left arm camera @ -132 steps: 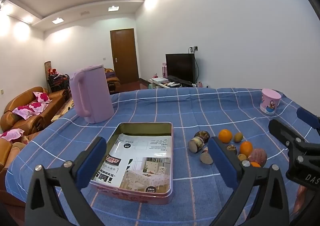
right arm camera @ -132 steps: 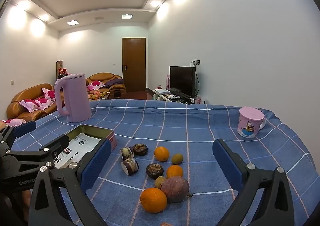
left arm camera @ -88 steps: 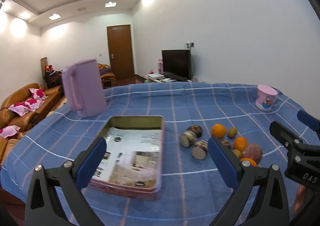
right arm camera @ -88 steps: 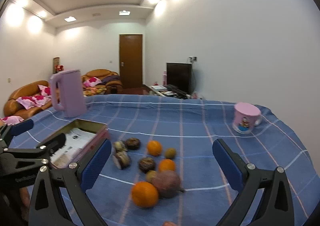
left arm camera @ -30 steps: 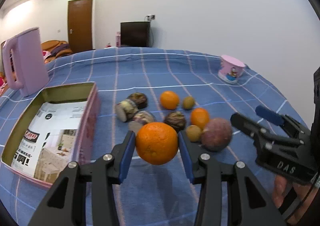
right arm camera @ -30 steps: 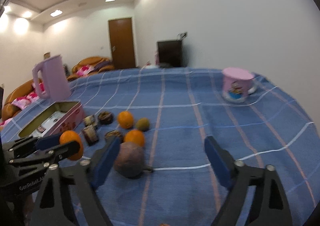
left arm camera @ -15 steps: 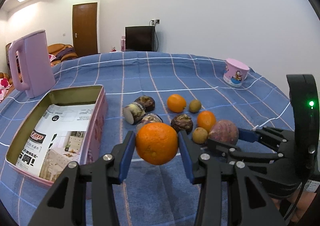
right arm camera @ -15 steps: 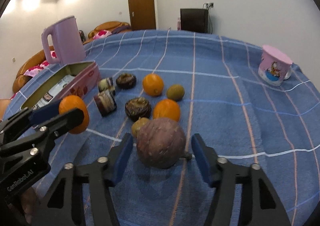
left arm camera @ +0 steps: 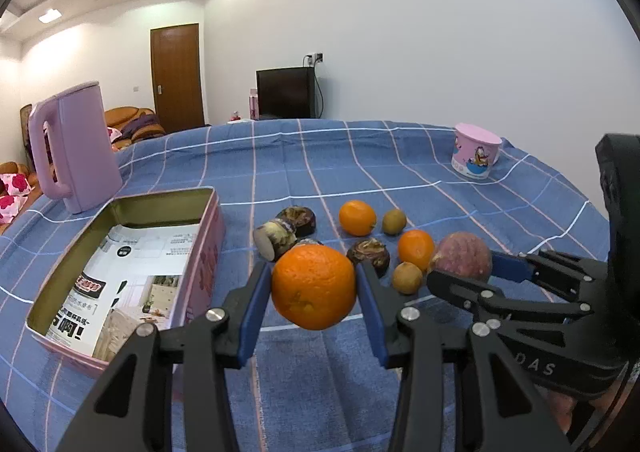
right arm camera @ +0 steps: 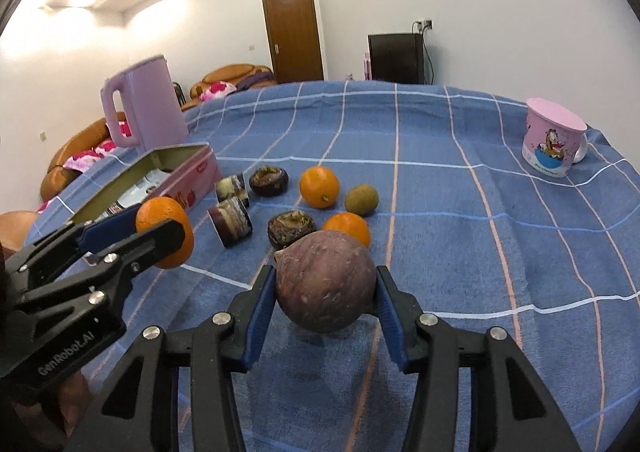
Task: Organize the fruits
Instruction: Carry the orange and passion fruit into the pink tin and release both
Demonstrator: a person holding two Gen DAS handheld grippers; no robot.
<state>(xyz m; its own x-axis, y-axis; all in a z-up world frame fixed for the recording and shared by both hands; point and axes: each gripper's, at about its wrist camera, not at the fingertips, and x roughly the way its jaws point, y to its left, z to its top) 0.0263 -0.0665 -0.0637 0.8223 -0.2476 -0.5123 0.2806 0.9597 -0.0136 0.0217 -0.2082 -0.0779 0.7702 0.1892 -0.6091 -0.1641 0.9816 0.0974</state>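
A large orange [left arm camera: 314, 286] is clamped between the blue pads of the left gripper [left arm camera: 314, 292] and is held clear of the cloth, just beside the open pink tin [left arm camera: 60, 280]. The jaws of the right gripper [right arm camera: 325, 294] have just been closing, and a round purple-brown fruit [right arm camera: 325, 288] is now pressed between its pads, low over the cloth, its shadow seen beneath it. The table is covered by a blue checked cloth [right arm camera: 460, 212] crossed by white and pale orange lines. On it are seen two smaller oranges [right arm camera: 319, 181], two small greenish-brown fruits [right arm camera: 361, 199], two dark wrinkled fruits [right arm camera: 269, 180] and two short cut pieces with striped sides [right arm camera: 230, 222], all gathered between the tin and the grippers. A lilac jug [right arm camera: 144, 104] is stood behind the tin, and a pink cartoon mug [right arm camera: 554, 142] is set well apart at the far right. Beyond the table, a brown door [right arm camera: 293, 36], a dark television [right arm camera: 396, 58] and a tan sofa with pink cushions [right arm camera: 228, 86] are seen against white walls. The tin is lined with printed paper [left arm camera: 132, 276].
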